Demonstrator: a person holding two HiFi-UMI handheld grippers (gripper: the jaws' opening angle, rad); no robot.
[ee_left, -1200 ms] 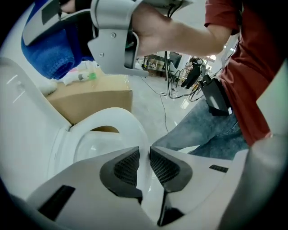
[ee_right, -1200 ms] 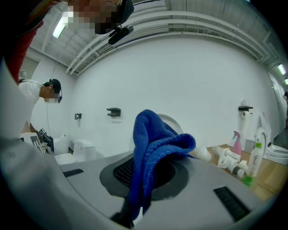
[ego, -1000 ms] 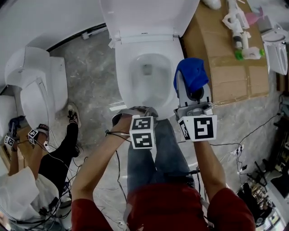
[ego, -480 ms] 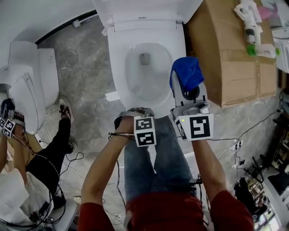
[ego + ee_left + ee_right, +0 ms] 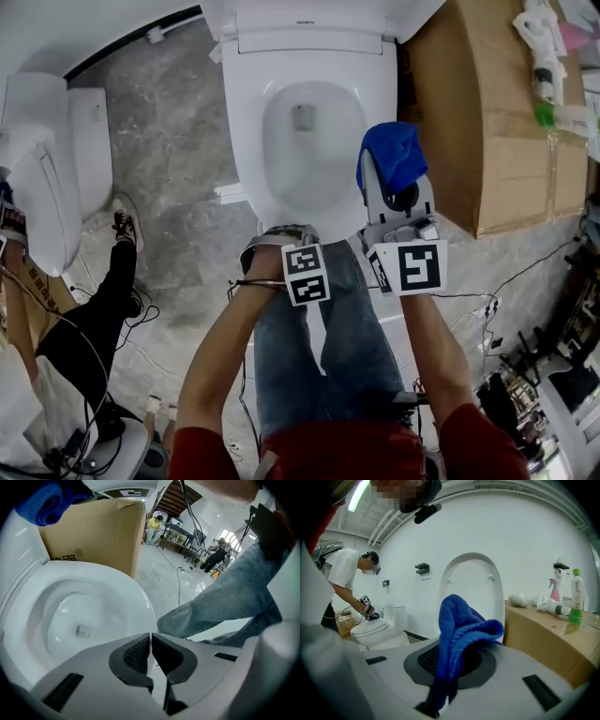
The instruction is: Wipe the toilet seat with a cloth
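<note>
The blue cloth (image 5: 394, 152) sits right of centre in the head view, bunched up and clamped between the jaws of the right gripper (image 5: 397, 184). It hangs over the right side of the toilet seat (image 5: 251, 141) and, as far as I can judge, is not yet pressed onto it. Wiping looks about to begin. The next move calls for lowering the cloth flat onto the seat and sweeping it round the ring.

The right forearm reaches straight up the frame. The left gripper (image 5: 279, 234) hangs at the seat's front edge (its jaws are closing, nearly together, nothing between them), with the forearm angled in toward the centre.
</note>
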